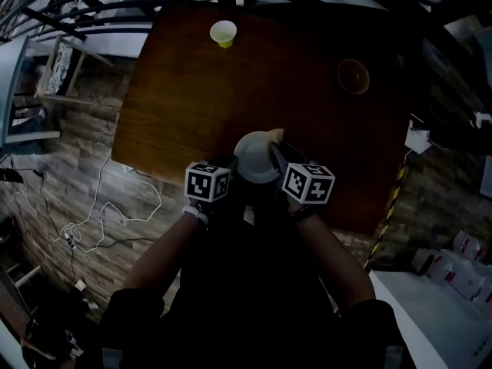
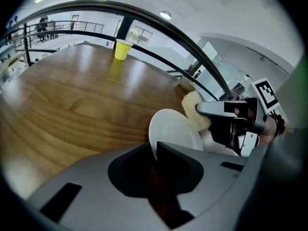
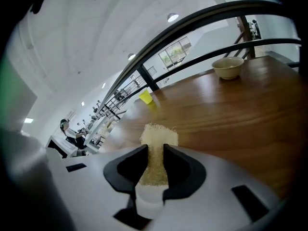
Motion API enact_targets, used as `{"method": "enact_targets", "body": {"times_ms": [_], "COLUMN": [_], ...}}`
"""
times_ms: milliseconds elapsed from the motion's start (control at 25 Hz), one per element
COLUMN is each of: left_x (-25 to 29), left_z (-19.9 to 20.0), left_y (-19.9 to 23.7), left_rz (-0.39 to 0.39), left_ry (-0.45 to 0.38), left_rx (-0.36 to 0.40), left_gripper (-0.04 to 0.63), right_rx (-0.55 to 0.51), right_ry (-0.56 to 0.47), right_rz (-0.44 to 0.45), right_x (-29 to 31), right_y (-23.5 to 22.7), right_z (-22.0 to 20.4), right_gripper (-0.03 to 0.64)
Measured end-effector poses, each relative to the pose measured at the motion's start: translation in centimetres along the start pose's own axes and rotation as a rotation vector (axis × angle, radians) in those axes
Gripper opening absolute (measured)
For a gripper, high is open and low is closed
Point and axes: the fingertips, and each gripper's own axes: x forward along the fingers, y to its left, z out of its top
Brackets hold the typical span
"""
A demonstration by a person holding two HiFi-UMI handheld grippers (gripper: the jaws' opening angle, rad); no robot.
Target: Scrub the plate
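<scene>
A small white plate [image 1: 256,158] is held on edge above the wooden table [image 1: 192,91]. My left gripper [image 1: 234,166] is shut on the plate's rim; in the left gripper view the plate [image 2: 175,131] stands up out of the jaws of that gripper [image 2: 155,154]. My right gripper [image 1: 275,155] is shut on a pale yellow sponge [image 1: 275,134]. The sponge [image 2: 195,112] rests against the plate's upper right edge. In the right gripper view the sponge [image 3: 156,143] sticks out between the jaws of that gripper [image 3: 155,165].
A yellow cup [image 1: 223,33] stands at the table's far edge, also in both gripper views as the cup [image 2: 122,48] and cup [image 3: 146,97]. A tan bowl [image 1: 353,76] sits far right, seen too as the bowl [image 3: 228,67]. A dark curved railing runs behind the table.
</scene>
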Motion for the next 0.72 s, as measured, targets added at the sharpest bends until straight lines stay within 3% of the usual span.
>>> {"method": "enact_targets", "body": {"times_ms": [280, 440, 720], "left_x": [0.1, -0.1, 0.0], "left_z": [0.6, 0.2, -0.9], "left_y": [-0.3, -0.2, -1.2], "left_rz": [0.01, 0.001, -0.083], "left_ry": [0.006, -0.015, -0.01], "left_rx": [0.015, -0.037, -0.144], "left_gripper": [0.049, 0.051, 0.051], "right_rx": [0.054, 0.039, -0.049], "right_ry": [-0.045, -0.046, 0.011], "right_rz": [-0.051, -0.034, 0.048], "right_x": [-2.3, -2.2, -0.2], "right_y": [-2.6, -1.7, 2.7], "right_z": [0.5, 0.4, -0.7], "right_gripper": [0.11, 0.11, 0.109]}}
